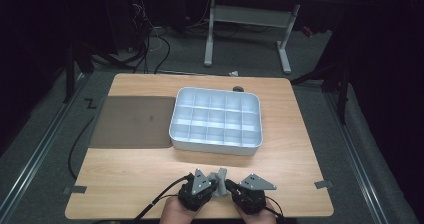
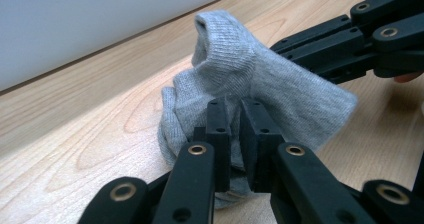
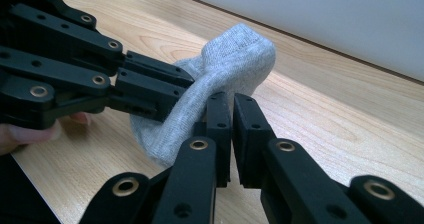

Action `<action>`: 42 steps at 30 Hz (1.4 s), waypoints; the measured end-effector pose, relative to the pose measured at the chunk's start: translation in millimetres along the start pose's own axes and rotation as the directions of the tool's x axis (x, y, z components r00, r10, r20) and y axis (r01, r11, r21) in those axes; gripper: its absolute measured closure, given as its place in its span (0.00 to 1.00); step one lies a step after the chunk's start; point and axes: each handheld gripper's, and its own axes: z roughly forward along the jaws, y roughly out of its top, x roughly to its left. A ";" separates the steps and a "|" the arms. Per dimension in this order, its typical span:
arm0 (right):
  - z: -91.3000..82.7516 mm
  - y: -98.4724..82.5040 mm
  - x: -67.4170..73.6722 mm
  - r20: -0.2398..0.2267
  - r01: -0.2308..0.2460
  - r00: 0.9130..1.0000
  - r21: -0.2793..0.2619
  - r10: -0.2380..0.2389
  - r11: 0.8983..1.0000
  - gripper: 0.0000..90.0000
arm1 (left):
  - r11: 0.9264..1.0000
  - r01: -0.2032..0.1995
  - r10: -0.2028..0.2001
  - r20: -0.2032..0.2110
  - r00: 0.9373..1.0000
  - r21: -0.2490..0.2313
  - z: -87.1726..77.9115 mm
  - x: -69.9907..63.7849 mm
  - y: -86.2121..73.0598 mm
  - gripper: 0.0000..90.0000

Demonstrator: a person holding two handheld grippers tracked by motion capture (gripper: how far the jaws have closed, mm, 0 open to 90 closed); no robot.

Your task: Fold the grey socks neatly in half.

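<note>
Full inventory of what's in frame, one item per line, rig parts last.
sock: 1, grey, bunched at the table's near edge, between both grippers
compartment tray: 1, light grey-white, mid-table, cells look empty
mat: 1, dark grey-brown, flat, left of the tray
table: 1, light wood
tape marks: 2, grey, near corners of the table
small dark round thing: 1, behind the tray, too small to tell
desk frame: 1, white-legged, on the floor beyond
left gripper: 1, black, shut on the sock
right gripper: 1, black, shut on the sock
hands: 2, bottom edge
</note>
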 end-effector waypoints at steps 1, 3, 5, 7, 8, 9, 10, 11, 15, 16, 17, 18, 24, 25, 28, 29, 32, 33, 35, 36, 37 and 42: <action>0.0 -0.1 -0.3 0.000 0.000 1.000 0.001 0.000 1.000 0.97 | 1.000 0.002 -0.002 -0.002 1.000 -0.004 -0.4 0.1 0.2 0.93; 0.3 -0.2 -0.3 -0.001 -0.003 1.000 0.002 0.003 1.000 0.97 | 1.000 0.003 -0.003 -0.001 1.000 -0.007 -1.3 0.3 0.6 0.93; 0.6 -0.5 -0.5 0.000 -0.003 1.000 0.003 0.003 1.000 0.97 | 1.000 0.005 -0.005 -0.004 1.000 -0.013 -2.1 0.5 1.0 0.93; 0.6 -0.6 -0.5 0.002 -0.002 1.000 0.005 0.002 1.000 0.97 | 1.000 0.004 -0.004 -0.004 1.000 -0.014 -2.8 0.9 1.3 0.93; 0.6 -0.7 -0.3 0.002 -0.005 1.000 0.006 0.005 1.000 0.97 | 1.000 0.004 -0.004 -0.006 1.000 -0.018 -3.5 1.0 1.4 0.93; 0.5 -0.6 -0.3 0.004 -0.005 1.000 0.007 0.005 1.000 0.97 | 1.000 0.005 -0.005 -0.005 1.000 -0.030 -5.5 1.0 2.0 0.93; 0.6 -0.7 -0.4 0.003 -0.005 1.000 0.006 0.005 1.000 0.97 | 0.999 0.007 -0.007 -0.006 1.000 -0.040 -7.2 1.0 2.6 0.93; 0.7 -0.7 -0.4 0.003 -0.005 1.000 0.006 0.005 1.000 0.97 | 0.999 0.007 -0.007 -0.007 1.000 -0.054 -10.4 1.4 3.8 0.93; 0.5 -0.7 -0.5 0.005 -0.005 1.000 0.006 0.005 1.000 0.97 | 0.995 0.022 -0.028 -0.055 0.998 -0.097 -28.7 14.9 5.3 0.92; 0.5 -0.6 -0.7 0.005 -0.004 1.000 0.004 0.004 1.000 0.97 | 0.995 0.034 -0.040 -0.071 0.997 -0.090 -31.0 19.4 4.0 0.92; 0.1 -0.6 -1.0 0.006 -0.003 1.000 0.003 0.003 1.000 0.97 | 0.997 0.041 -0.048 -0.101 0.994 -0.070 -32.7 25.5 1.5 0.95; 0.2 -0.6 -1.1 0.007 -0.003 1.000 0.002 0.003 1.000 0.97 | 0.998 0.052 -0.056 -0.117 0.992 -0.038 -32.0 30.7 -1.4 0.95; 0.6 -0.2 0.1 0.003 -0.003 1.000 0.005 0.003 1.000 0.97 | 0.995 0.033 -0.025 -0.091 0.996 0.097 -13.9 25.3 -11.5 0.96; -0.1 0.0 0.2 0.001 -0.002 1.000 0.002 0.002 1.000 0.97 | 0.995 0.027 -0.019 -0.085 0.996 0.101 -12.3 22.8 -11.3 0.96; -1.8 0.7 0.1 0.003 -0.001 1.000 -0.004 0.001 1.000 0.98 | 0.995 0.017 -0.010 -0.073 0.997 0.097 -9.5 17.0 -10.0 0.96; -2.1 0.9 0.0 0.003 -0.001 1.000 -0.004 0.001 1.000 0.98 | 0.995 0.010 -0.003 -0.069 0.998 0.099 -8.3 14.9 -9.2 0.97; -3.3 1.7 0.7 0.000 0.001 1.000 -0.007 -0.001 1.000 0.98 | 0.995 0.006 -0.001 -0.051 0.999 0.100 -5.1 10.5 -8.0 0.97; -3.8 2.1 2.2 0.000 0.004 1.000 -0.010 -0.004 1.000 0.98 | 0.995 0.005 0.000 -0.047 0.999 0.099 -4.0 9.2 -7.7 0.97; -3.9 2.6 3.6 -0.001 0.013 1.000 -0.010 -0.013 1.000 0.98 | 0.995 0.001 0.003 -0.042 0.999 0.099 -2.5 7.0 -6.9 0.97; -3.9 2.6 3.6 -0.001 0.013 1.000 -0.010 -0.013 1.000 0.98 | 0.995 0.000 0.004 -0.039 0.999 0.099 -1.9 6.0 -6.4 0.97; -3.8 2.8 4.5 -0.002 0.018 1.000 -0.010 -0.018 1.000 0.98 | 0.995 0.000 0.004 -0.033 0.999 0.098 -1.3 4.9 -6.0 0.97; -1.1 1.7 10.8 -0.012 0.031 0.999 0.001 -0.031 1.000 0.98 | 0.995 -0.004 0.006 -0.020 1.000 0.096 0.4 2.1 -5.7 0.99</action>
